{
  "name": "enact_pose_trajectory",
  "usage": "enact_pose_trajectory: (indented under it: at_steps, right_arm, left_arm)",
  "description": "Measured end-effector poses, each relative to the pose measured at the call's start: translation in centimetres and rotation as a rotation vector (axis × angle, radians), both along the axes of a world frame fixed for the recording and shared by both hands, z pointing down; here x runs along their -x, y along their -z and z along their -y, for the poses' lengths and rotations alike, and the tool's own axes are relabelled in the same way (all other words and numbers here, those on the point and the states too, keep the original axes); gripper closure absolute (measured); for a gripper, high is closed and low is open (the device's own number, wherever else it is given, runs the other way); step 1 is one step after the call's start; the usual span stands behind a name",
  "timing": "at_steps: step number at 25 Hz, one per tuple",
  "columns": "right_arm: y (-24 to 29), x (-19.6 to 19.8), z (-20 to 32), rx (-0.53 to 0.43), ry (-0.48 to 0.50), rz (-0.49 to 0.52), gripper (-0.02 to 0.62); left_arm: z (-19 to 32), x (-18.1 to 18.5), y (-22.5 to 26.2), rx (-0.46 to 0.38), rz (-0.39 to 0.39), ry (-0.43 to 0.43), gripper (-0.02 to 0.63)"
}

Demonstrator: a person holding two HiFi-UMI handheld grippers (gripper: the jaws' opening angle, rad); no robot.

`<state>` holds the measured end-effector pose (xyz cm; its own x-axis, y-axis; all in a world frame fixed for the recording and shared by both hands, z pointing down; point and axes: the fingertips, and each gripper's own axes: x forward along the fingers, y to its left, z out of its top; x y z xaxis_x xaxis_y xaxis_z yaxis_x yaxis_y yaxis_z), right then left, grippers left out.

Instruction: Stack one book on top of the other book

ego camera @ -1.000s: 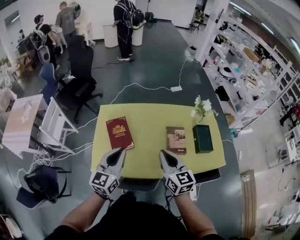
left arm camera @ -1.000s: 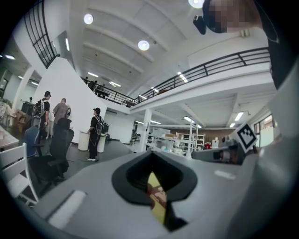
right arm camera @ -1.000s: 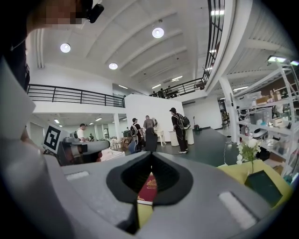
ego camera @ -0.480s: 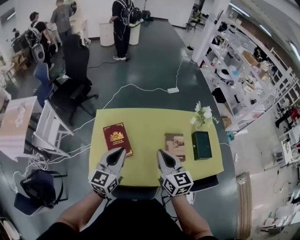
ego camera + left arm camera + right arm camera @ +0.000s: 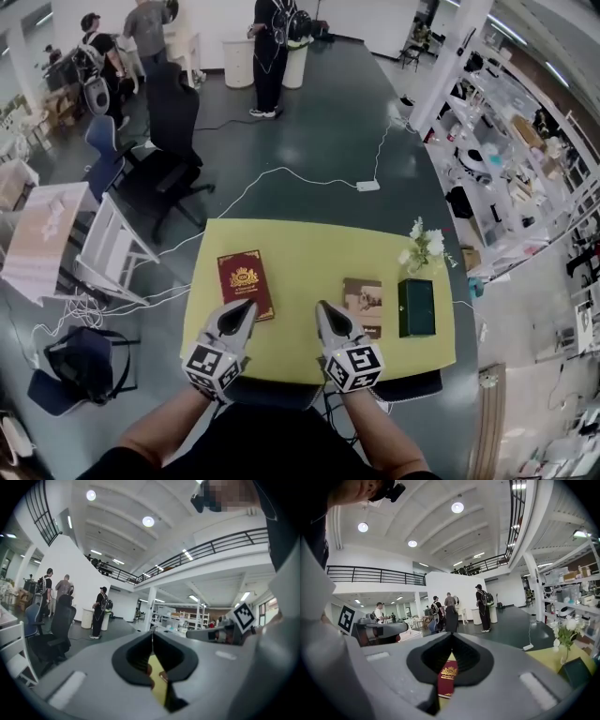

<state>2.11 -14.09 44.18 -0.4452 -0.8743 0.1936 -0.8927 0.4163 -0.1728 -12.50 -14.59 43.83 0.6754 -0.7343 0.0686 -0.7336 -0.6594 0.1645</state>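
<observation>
Both hands have come forward since a second ago, so the marker cubes now sit about over the near edge of the table (image 5: 300,248) instead of short of it. Bare forearms reach out side by side. The left hand-held gripper (image 5: 249,304) and right hand-held gripper (image 5: 322,305) point ahead roughly level, tips leaning slightly toward each other. Each has its jaws pressed together with nothing between them, as the left gripper view (image 5: 152,637) and right gripper view (image 5: 452,639) show.

The red book (image 5: 245,281) lies flat on the left part of the table, cover up, its long axis running away from the person with the far end tipped a little left. The left tip is just beside its near right corner; whether they touch I cannot tell. Past the closed right jaws the same book (image 5: 448,677) shows, a gold emblem on its cover.

The brown book (image 5: 364,302) lies flat to the right of the right hand-held gripper, long axis also away from the person, a picture on its cover. Just beside it on the right sits a green box (image 5: 415,307), with flowers (image 5: 424,246) behind.

The writing on both covers is too small to read.
</observation>
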Motion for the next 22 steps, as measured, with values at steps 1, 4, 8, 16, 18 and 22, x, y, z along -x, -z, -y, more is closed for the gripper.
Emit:
enact_pose_trajectory:
  at_steps: [1, 4, 8, 16, 18, 22]
  right_arm:
    - [-0.5, 0.2, 0.4, 0.010, 0.009, 0.003, 0.589]
    - [-2.4, 1.0, 1.8, 0.047, 0.042, 0.025, 0.500]
    - [-5.8, 2.2, 3.8, 0.098, 0.078, 0.028, 0.474]
    - [-14.0, 4.8, 7.4, 0.202, 0.133, 0.007, 0.428]
    - [-16.4, 5.6, 8.1, 0.230, 0.146, 0.001, 0.422]
    - [-21.2, 7.3, 8.9, 0.293, 0.172, -0.010, 0.414]
  left_arm:
    - [0.2, 0.1, -0.5, 0.011, 0.003, 0.007, 0.584]
    - [1.1, 0.9, -2.1, 0.040, 0.016, 0.036, 0.538]
    - [2.8, 2.1, -5.2, 0.091, 0.031, 0.074, 0.481]
    - [5.5, 5.1, -12.0, 0.200, 0.053, 0.157, 0.411]
    - [6.1, 6.0, -14.1, 0.225, 0.066, 0.175, 0.406]
    - [7.0, 7.7, -18.8, 0.291, 0.096, 0.211, 0.393]
